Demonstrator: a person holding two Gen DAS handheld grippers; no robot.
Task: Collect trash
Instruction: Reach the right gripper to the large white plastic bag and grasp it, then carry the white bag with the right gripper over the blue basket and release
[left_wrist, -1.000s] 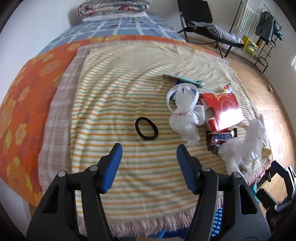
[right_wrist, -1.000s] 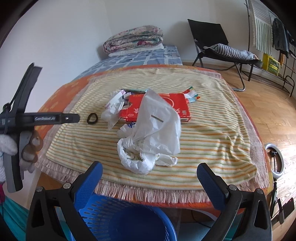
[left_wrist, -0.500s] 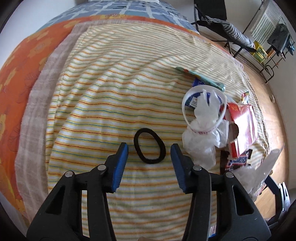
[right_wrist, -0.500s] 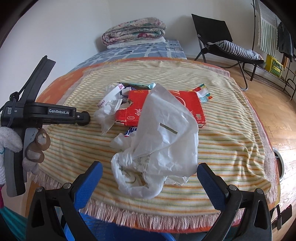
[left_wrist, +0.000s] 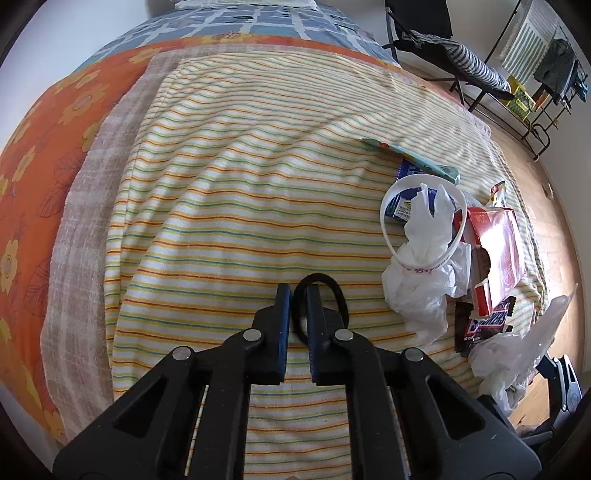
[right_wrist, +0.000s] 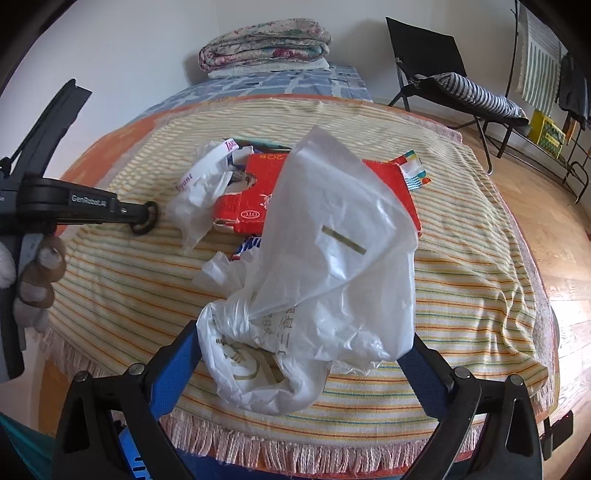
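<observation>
Striped blanket (left_wrist: 229, 206) underneath: left gripper (left_wrist: 295, 295), spread above it a second ago, has just clamped the black hair band (left_wrist: 332, 291); right gripper (right_wrist: 299, 354) gapes around the plastic bag (right_wrist: 325, 266), nearer than before.

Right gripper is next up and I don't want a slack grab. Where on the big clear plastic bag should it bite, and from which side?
Take the clear plastic bag at its bunched neck, low on its left near the bed edge. There the film is gathered into a narrow twist, while the rest billows loose. Come down from the near side; the open right gripper already straddles it.

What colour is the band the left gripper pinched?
Black hair band, clearest in the left wrist view.
</observation>
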